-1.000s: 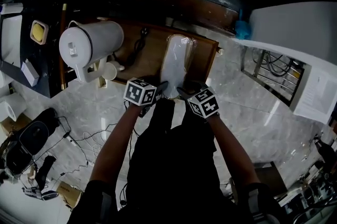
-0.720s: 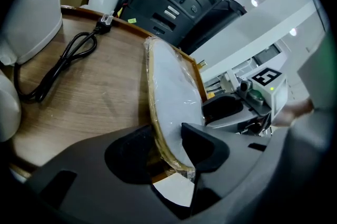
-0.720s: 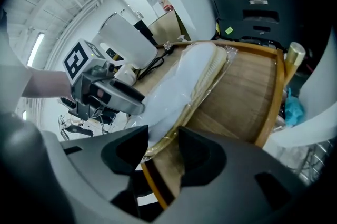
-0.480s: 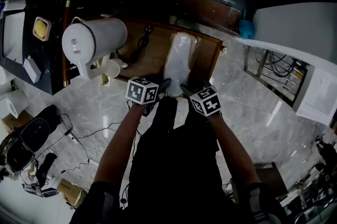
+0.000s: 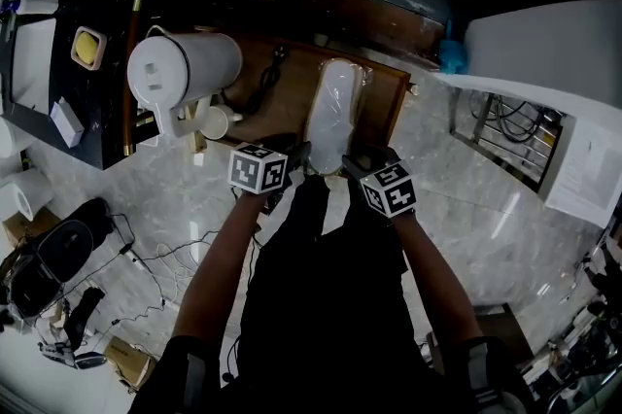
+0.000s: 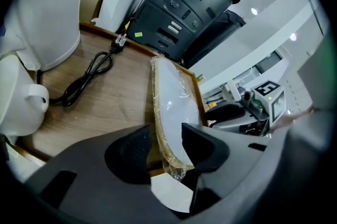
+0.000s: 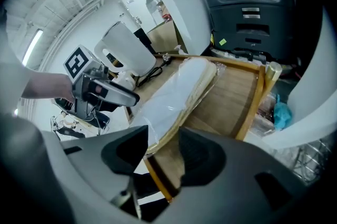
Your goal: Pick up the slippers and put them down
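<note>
1. Since a second ago the head view has slid a little to the right, carrying jug and table with it. Against the table the slippers lie where they lay, and both grippers keep to the pack's near end.
2. Head view: the slippers (image 5: 332,106), a white pair sealed in clear wrap, lie lengthwise on the wooden table (image 5: 377,106), with the heel end at its near edge. The left gripper (image 5: 297,155) is at the heel's left corner and the right gripper (image 5: 353,161) at its right corner. A white jug (image 5: 185,70), a cup (image 5: 216,122) and a black cable (image 5: 262,80) occupy the table's left part, apart from the pack.
3. Left gripper view: the left gripper (image 6: 166,127) has its jaws standing a little apart, with the tan rim of the slippers (image 6: 174,97) between them. A thin dark gap separates the left pad from that rim, and the other jaw overlaps the white face. No squeeze shows. The wrap's loose end hangs past the table (image 6: 105,104) edge.
4. Right gripper view: the right gripper (image 7: 163,132) also has its jaws spread. The heel of the slippers (image 7: 174,94) runs in beside the left pad. Bare wood of the table (image 7: 226,97) shows between the rim and the right pad, so nothing is clamped.
</note>
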Demonstrator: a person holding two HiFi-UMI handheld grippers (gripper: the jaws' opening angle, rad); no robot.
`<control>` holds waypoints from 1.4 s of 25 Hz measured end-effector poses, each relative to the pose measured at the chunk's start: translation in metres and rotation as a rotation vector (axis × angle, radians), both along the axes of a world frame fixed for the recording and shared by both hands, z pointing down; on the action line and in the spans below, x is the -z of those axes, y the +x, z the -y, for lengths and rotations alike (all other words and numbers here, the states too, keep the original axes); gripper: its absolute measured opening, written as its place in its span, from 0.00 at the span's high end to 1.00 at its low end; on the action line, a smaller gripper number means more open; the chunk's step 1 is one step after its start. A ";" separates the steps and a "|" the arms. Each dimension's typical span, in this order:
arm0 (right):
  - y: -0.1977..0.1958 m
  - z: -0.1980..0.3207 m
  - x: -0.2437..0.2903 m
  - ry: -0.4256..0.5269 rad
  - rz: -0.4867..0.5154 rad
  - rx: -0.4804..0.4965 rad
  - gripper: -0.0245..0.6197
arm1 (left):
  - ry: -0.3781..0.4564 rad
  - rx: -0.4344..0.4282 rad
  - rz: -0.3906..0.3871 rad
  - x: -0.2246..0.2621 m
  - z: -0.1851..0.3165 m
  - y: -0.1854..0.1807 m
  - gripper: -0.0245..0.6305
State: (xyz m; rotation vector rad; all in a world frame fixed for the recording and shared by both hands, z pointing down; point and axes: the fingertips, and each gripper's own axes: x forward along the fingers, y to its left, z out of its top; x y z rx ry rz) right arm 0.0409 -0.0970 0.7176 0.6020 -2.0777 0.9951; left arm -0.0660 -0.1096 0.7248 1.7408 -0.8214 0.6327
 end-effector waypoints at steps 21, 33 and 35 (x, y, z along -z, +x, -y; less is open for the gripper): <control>-0.001 -0.012 0.076 0.204 0.003 0.022 0.95 | 0.187 0.029 -0.076 0.088 -0.019 0.004 0.90; -0.013 -0.045 0.121 0.291 0.088 0.049 0.95 | 0.237 0.047 -0.193 0.119 -0.051 0.008 0.94; -0.008 -0.050 0.128 0.305 0.086 0.064 0.95 | 0.248 0.056 -0.212 0.123 -0.052 0.009 0.94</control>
